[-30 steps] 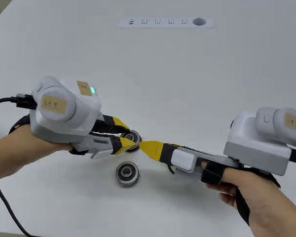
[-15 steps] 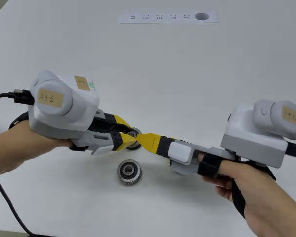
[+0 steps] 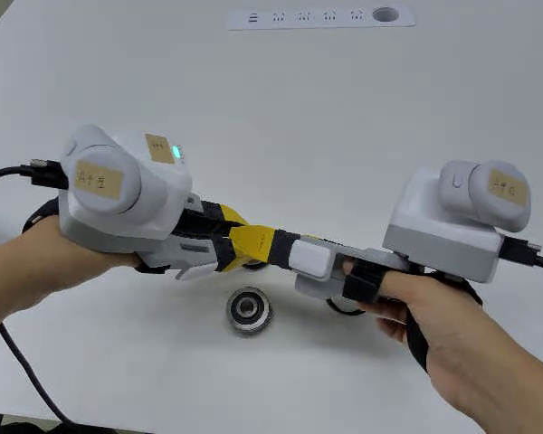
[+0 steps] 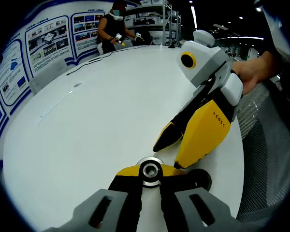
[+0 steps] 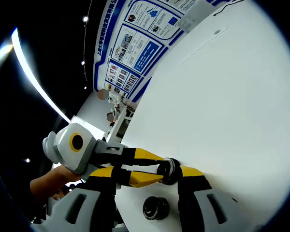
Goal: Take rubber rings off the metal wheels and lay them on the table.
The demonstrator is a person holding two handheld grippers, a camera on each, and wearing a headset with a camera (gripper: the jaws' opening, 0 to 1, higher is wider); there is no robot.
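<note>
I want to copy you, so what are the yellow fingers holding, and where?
The left gripper clamps a metal wheel by its rim. The right gripper straddles it; its grip is unclear.

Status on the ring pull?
Left gripper shut on wheel. Right gripper tips at that wheel, grip unclear. Second wheel loose on table, beside the work, not blocking.

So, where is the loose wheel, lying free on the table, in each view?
Head view: loose wheel lies on the table, just below the meeting jaws.
Left gripper view: loose wheel, probably the dark round shape low right.
Right gripper view: loose wheel at bottom centre, between that gripper's jaws.
Shared landmark: the left gripper, shut on the other wheel.
</note>
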